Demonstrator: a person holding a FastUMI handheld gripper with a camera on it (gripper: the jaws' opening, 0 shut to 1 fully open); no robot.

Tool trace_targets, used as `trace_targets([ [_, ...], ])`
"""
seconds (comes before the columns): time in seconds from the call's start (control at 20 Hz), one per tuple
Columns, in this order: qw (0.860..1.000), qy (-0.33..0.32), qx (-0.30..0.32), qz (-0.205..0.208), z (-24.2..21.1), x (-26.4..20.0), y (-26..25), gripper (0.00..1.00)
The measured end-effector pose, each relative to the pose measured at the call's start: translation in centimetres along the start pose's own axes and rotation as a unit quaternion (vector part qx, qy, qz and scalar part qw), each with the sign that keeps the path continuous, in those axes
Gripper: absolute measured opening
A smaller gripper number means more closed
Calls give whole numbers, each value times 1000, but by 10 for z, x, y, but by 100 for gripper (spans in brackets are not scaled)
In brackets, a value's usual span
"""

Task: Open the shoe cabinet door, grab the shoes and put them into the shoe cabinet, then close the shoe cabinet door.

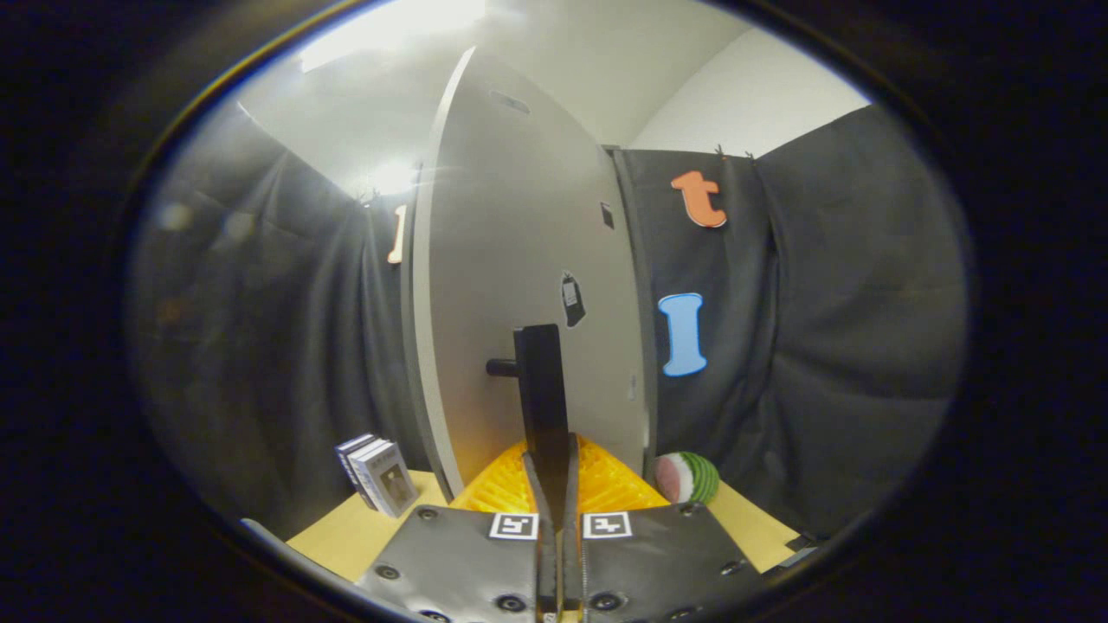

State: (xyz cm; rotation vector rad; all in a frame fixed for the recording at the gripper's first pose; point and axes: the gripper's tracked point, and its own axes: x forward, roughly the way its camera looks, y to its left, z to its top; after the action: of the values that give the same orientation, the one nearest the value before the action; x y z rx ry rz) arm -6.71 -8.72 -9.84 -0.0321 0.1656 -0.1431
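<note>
The shoe cabinet door (511, 260) is a tall pale panel standing right ahead of me, with its thick free edge showing on the left side. A black vertical bar handle (538, 381) sticks out from the door on a short stud. My gripper (554, 474) is shut on the lower end of this handle, with both fingers pressed against the bar from either side. The cabinet's inside is hidden behind the door.
A small stack of boxed cards or books (378, 474) leans on the tan tabletop (342, 538) to the left of the door. A toy watermelon slice (690, 477) lies on the table to the right of the door. Black cloth walls close in both sides.
</note>
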Motion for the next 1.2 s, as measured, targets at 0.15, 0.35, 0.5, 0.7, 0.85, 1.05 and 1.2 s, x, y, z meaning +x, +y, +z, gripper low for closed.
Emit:
trace_targets([
  [0.15, 1000, -5, -7, -21, 3, -9, -22, 4],
  [0.35, 998, -6, 6, -56, 6, -19, -58, 3],
  [0.5, 996, -16, 11, -86, 11, -30, -88, 3],
  [0.7, 992, -23, 13, -123, 14, -42, -121, 2],
  [0.85, 988, -34, 13, -149, 21, -54, -142, 2],
  [1.05, 984, -73, 10, -164, 39, -68, -146, 2],
  [1.2, 984, -86, -9, -157, 41, -71, -133, 2],
])
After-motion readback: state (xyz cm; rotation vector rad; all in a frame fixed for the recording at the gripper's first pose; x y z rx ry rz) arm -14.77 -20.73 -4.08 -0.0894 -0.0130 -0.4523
